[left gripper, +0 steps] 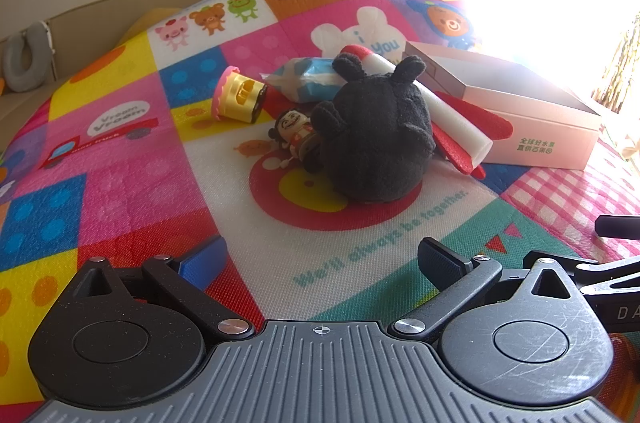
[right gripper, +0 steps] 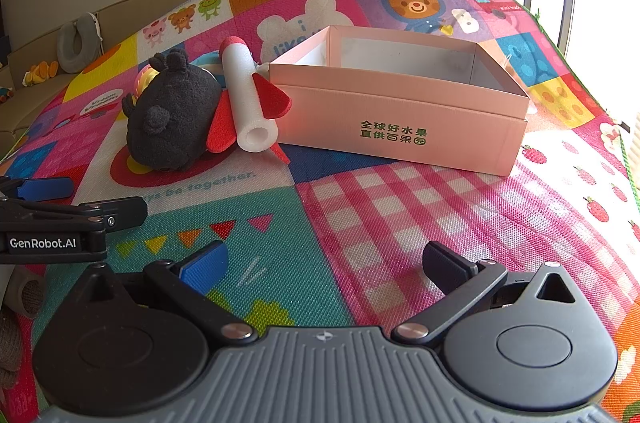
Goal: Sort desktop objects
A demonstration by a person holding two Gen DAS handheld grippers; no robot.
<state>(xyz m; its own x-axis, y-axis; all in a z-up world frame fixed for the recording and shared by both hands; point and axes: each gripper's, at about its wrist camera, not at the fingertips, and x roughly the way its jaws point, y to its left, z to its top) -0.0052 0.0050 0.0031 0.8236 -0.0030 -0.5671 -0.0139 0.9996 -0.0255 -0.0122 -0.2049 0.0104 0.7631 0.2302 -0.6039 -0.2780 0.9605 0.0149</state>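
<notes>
Toys are heaped left of the pink box (right gripper: pixel 400 127), black plush (left gripper: pixel 376 139) nearest, while left gripper (left gripper: pixel 320 263) and right gripper (right gripper: pixel 324 267) are held wide, empty.

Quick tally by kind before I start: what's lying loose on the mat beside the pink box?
Plush toys: 1, black plush
Foam rockets: 1
Figurines: 1
Pink-and-gold toys: 1
Blue-and-white packets: 1
Total: 5, none in the pink box yet.

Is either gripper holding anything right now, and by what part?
Nothing is held. The left gripper and right gripper are both open over the mat.
</notes>
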